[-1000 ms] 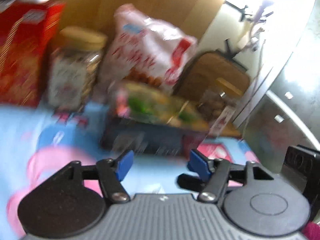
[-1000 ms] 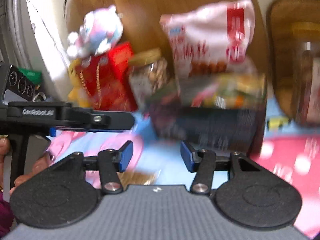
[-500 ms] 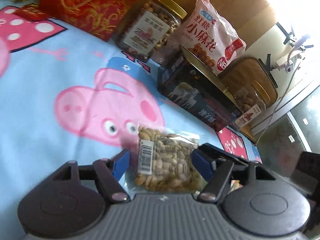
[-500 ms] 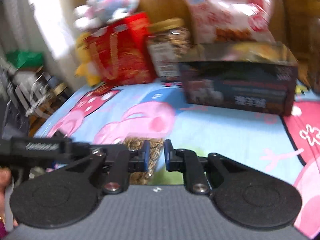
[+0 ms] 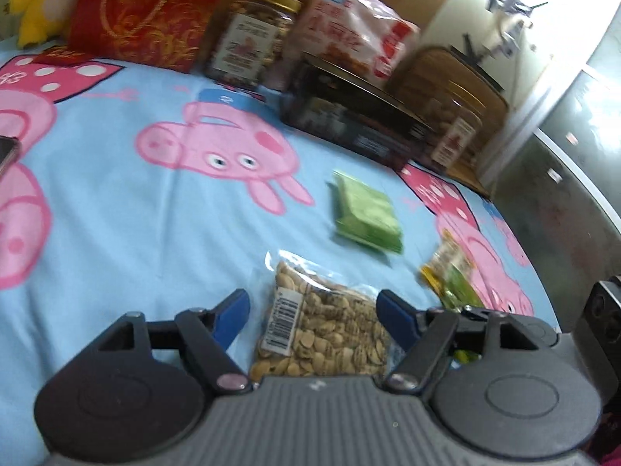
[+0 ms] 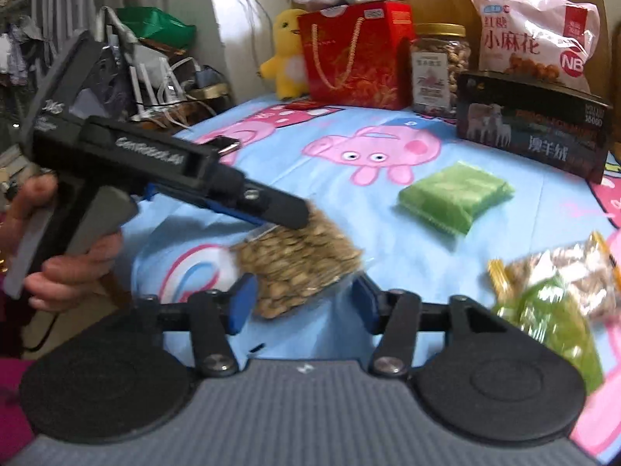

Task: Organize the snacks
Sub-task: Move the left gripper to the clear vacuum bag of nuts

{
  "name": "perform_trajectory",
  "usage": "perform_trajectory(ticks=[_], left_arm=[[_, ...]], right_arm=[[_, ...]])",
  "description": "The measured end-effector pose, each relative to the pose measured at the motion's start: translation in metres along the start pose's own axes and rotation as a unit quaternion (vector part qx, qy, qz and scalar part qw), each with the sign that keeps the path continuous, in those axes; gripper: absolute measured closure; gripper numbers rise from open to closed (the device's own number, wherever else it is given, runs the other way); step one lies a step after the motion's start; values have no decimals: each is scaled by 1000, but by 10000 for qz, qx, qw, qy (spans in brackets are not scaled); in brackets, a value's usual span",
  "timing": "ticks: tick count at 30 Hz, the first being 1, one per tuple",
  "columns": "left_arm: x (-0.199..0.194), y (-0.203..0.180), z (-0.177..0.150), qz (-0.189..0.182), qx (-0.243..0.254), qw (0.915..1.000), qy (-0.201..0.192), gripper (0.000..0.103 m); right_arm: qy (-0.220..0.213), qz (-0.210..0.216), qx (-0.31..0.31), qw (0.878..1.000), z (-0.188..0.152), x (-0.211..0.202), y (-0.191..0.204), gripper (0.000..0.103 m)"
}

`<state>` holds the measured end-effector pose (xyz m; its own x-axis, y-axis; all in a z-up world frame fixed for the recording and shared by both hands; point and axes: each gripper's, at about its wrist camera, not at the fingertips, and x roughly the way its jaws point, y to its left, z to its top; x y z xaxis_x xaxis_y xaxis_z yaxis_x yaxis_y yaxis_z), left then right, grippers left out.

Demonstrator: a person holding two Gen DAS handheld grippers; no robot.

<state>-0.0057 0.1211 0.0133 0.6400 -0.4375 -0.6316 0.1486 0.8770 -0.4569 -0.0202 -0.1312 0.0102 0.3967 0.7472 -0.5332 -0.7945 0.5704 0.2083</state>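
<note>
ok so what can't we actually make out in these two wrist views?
- Seed packet: near end hidden under the left gripper body, left wrist view; far end covered by that gripper in the right wrist view.
- Yellow-green snack bag: motion-blurred, print unreadable, both views.
- Black box: text blurred, left wrist view.
- Rightmost jar: blurred; contents unclear.

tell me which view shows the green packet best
The right wrist view: the green packet lies whole and fairly sharp on the blue sheet. The left wrist view shows the same packet, also whole, but smeared by motion blur.
</note>
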Motion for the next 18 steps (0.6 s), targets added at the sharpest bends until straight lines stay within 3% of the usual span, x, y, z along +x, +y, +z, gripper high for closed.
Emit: perform_trajectory(ticks=[2,6,14,18], left_arm=[[4,-9,-3,46,141,9999,-35,20],[8,-26,-10,285,559,9980,-38,18],[9,-42,-21,73,678,9976,92,24],[13,-42,-18,-242,501,9982,202,24]], right_arm=[[10,-78,-231,9997,-4,0,10,27],[-54,-368,-673,9970,-9,5,22,27],[-70,-475,-798,9957,-11,1,18,37],[-78,-830,-659,9943,-14,-9,7,37]])
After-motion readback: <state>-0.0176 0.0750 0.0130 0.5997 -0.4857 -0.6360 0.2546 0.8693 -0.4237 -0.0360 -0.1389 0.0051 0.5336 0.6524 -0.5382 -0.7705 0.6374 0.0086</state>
